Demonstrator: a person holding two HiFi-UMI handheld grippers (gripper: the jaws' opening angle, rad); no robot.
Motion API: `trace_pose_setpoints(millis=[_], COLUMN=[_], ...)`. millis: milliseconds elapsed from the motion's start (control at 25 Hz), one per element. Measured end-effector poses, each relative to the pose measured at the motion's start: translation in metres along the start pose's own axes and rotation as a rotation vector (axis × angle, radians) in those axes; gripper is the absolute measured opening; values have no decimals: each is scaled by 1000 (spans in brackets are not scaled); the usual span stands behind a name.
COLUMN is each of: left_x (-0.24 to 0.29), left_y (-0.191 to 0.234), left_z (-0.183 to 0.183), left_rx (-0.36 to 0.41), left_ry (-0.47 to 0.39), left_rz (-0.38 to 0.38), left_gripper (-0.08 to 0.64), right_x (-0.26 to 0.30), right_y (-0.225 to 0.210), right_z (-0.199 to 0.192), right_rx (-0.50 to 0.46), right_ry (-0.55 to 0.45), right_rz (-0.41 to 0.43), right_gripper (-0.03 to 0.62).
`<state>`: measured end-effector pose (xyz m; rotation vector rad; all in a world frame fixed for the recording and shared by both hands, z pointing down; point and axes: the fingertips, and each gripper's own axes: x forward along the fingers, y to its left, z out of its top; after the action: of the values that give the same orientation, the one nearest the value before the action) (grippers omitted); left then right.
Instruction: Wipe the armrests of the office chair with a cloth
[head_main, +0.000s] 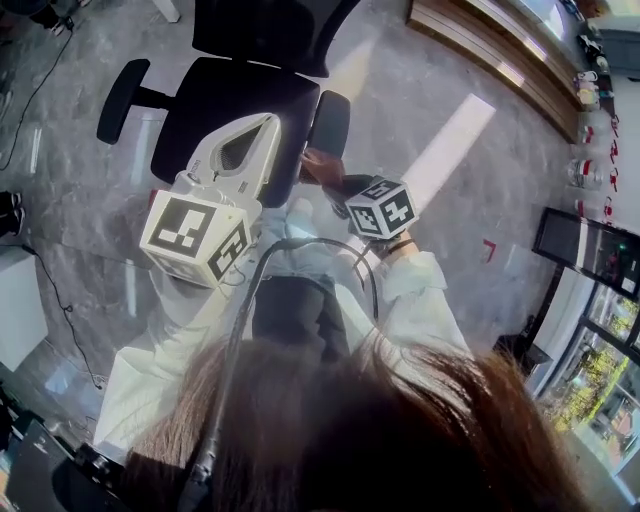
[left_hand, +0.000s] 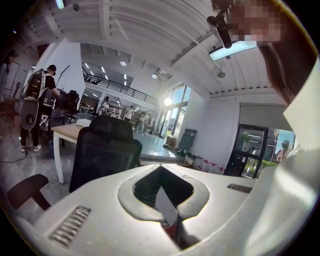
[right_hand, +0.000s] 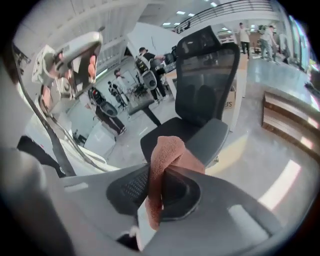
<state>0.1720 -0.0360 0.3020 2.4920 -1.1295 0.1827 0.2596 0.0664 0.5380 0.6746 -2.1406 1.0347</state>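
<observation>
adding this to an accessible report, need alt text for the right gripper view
The right hand-held gripper is shut on a pinkish cloth, held close to the near armrest of a black office chair. People stand in the background.

Grey polished stone floor (head_main: 430, 250) all round, with a thin black cable (head_main: 33, 85) trailing across it at the left. A long low wooden step (head_main: 495, 60) runs along the far right, near black-framed glass doors (head_main: 590, 250).

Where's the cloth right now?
The cloth sits pinched in the right gripper, near the head view's centre, close to the chair's right-hand armrest.
</observation>
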Motion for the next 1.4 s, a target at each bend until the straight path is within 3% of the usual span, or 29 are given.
trace_pose_setpoints(millis=[80,200,440,640,920,1400], left_x=[1,2,8,6,6,6], left_y=[-5,-11,-29,-38,-44,-40], left_z=[4,13,32,48,44,43], left_rx=[9,23,58,71,80,70], left_ry=[-2,-11,-44,-82,-73,-77], left_rz=[-17,-39,-70,-70,-80,-67], left_gripper=[2,2,2,2,2,2], right_x=[-24,-64,-155,-202,-215,-216], right_y=[1,10,39,63,77,81], right_z=[25,71,157,195,196,197], right_rx=[57,65,-23,-80,-113,-121], right_ry=[-125,-297,-636,-828,-876,-881], right_rz=[9,-2,-80,-175,-225,-219], right_gripper=[26,26,26,26,26,25])
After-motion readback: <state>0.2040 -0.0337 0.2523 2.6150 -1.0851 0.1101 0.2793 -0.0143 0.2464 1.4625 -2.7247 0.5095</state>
